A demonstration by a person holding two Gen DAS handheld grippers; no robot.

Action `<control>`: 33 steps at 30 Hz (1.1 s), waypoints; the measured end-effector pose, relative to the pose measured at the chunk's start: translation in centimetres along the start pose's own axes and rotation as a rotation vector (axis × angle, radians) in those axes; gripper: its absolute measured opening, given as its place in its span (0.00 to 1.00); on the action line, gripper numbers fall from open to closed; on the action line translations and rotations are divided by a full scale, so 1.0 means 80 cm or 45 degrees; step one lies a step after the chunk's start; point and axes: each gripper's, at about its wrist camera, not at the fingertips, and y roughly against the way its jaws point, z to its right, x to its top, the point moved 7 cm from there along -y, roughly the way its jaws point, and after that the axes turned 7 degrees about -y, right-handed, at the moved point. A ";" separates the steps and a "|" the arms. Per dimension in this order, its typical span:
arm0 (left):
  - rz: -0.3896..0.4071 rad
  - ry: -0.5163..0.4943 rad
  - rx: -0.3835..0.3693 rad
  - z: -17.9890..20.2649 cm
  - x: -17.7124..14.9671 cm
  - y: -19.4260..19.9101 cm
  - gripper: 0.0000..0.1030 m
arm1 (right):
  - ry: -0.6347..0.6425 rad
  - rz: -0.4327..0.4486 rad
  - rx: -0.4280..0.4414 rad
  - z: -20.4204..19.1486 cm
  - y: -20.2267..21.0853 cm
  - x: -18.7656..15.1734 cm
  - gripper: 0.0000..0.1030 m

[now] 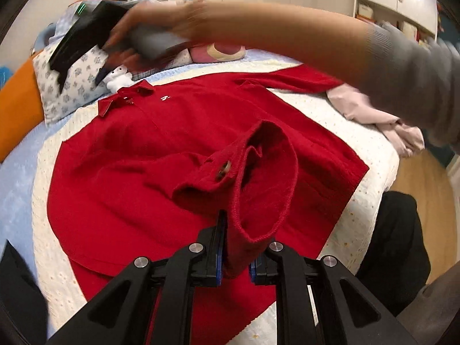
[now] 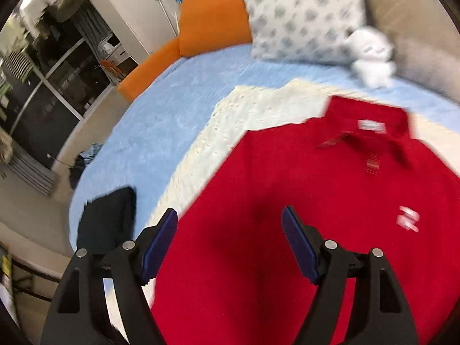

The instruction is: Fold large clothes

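A red knitted collared sweater [image 1: 161, 155] lies spread front-up on a cream blanket [image 1: 345, 132] on the bed. My left gripper [image 1: 235, 247] is shut on the sweater's buttoned sleeve cuff [image 1: 253, 178] and holds it lifted above the sweater's body. In the left wrist view my right gripper [image 1: 77, 37] is blurred, held by a hand above the pillows beyond the collar [image 1: 123, 100]. In the right wrist view my right gripper [image 2: 230, 224] is open and empty above the sweater [image 2: 287, 201], near its shoulder; the collar [image 2: 371, 126] is ahead to the right.
A patterned pillow [image 2: 302, 14], an orange cushion [image 2: 212, 17] and a white plush toy [image 2: 371, 57] lie at the bed's head. A pink garment [image 1: 373, 115] lies at the right bed edge. A dark garment [image 2: 109, 218] lies on the blue sheet [image 2: 149, 126].
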 end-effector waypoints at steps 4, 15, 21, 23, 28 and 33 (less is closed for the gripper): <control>0.062 0.016 -0.008 -0.005 -0.004 0.006 0.17 | -0.096 -0.110 -0.050 0.006 -0.130 0.043 0.69; -0.014 -0.047 -0.092 -0.008 -0.045 -0.013 0.17 | -0.142 -0.268 -0.046 0.030 -0.254 0.065 0.07; -0.020 -0.128 -0.055 -0.006 -0.037 -0.010 0.17 | -0.132 -0.054 -0.007 0.035 -0.203 0.118 0.05; -0.040 -0.147 -0.074 -0.001 -0.036 -0.015 0.17 | -0.136 -0.004 -0.066 0.051 -0.188 0.131 0.04; -0.101 -0.188 -0.084 0.009 -0.047 -0.040 0.17 | -0.264 0.035 -0.046 0.100 -0.176 0.136 0.01; -0.087 -0.149 -0.109 0.006 -0.049 -0.041 0.18 | -0.156 -0.147 0.048 0.085 -0.209 0.093 0.28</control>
